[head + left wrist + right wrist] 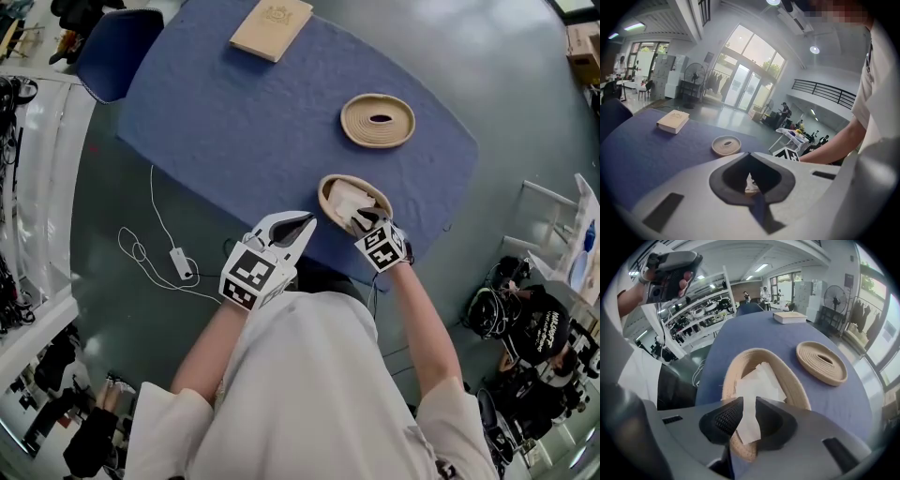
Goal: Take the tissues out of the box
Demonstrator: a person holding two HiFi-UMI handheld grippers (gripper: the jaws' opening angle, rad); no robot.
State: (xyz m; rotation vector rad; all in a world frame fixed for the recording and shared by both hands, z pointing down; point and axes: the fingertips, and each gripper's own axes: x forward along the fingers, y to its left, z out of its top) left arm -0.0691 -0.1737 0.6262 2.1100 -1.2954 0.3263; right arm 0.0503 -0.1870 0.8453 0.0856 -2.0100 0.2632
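counts: 2 grippers, 1 basket (327, 190), 1 lid (397, 131), 1 book (272, 26), 1 table (216, 122). Tissues (351, 201) are one white pile, so I can't tell the sheet count.
basket: open, at the table's near edge. The lid is just beyond it, apart. The book is at the far edge.
tissues: lying inside the basket. One tissue (749, 423) runs from the pile over the near rim.
right gripper (364, 222): forearm stretched forward, tips over the basket's near rim. The pads are pinched on both sides of that tissue.
left gripper (307, 222): elbow bent, held clear of the table at its near edge, pointing towards the basket. The jaws are closed tip to tip with nothing held.
head view only: both arms together, plus the full layout. The pinch itself is hidden under the right cube.
right gripper view only: the tissue between the pads, and the left gripper raised at upper left with a hand around it.
left gripper view only: the right cube (787, 153) and forearm from the side. A bit of white shows through its own jaw hollow.
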